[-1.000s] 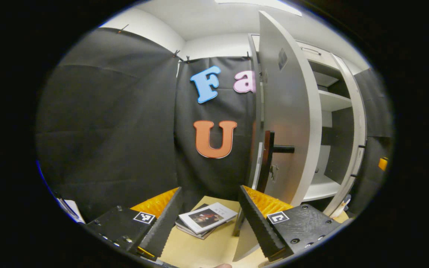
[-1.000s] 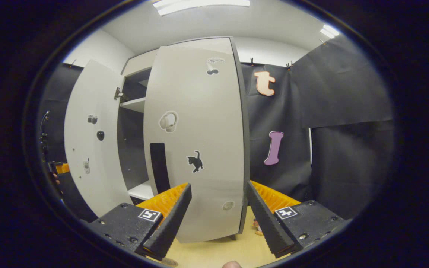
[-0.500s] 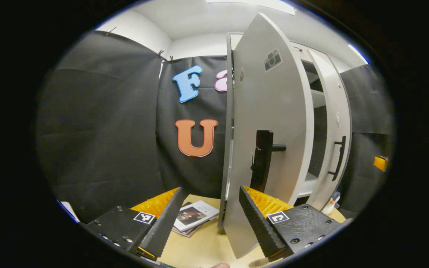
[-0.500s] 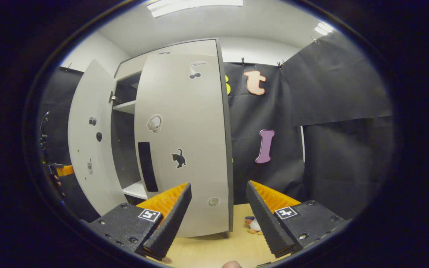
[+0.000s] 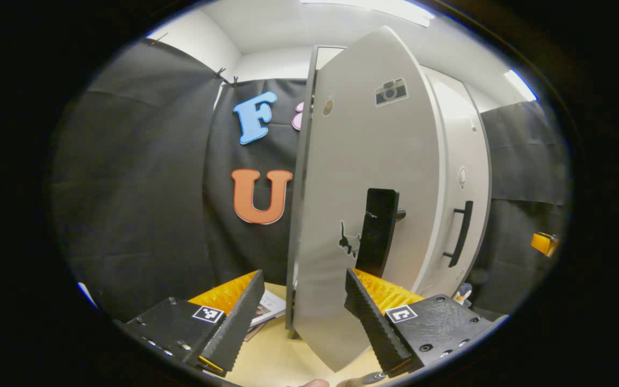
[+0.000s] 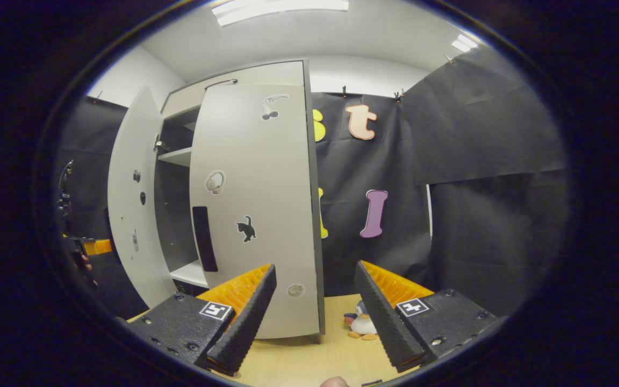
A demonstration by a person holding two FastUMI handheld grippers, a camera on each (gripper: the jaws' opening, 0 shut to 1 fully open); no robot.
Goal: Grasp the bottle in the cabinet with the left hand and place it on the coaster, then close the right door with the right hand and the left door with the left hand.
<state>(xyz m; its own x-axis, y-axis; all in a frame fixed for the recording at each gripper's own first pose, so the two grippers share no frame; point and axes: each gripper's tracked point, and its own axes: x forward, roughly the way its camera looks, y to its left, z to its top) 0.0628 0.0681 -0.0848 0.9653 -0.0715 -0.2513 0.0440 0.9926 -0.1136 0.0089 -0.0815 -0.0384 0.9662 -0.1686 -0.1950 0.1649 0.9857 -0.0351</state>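
Left door (image 5: 363, 177) upright, partly ajar, left tool (image 5: 303, 301) and right tool (image 6: 315, 295) spread apart, empty

the cabinet (image 6: 245, 78) is tall and pale grey, standing on a light wooden tabletop, with white shelves inside. its right door (image 6: 258, 209) is shut or nearly so, flat-fronted, with a black bar handle and small stickers: a cat, headphones, cherries. the left door (image 5: 368, 188) hangs partly open, angled out from the cabinet front, showing a black handle, a camera sticker near the top and a small dark sticker beside the handle.
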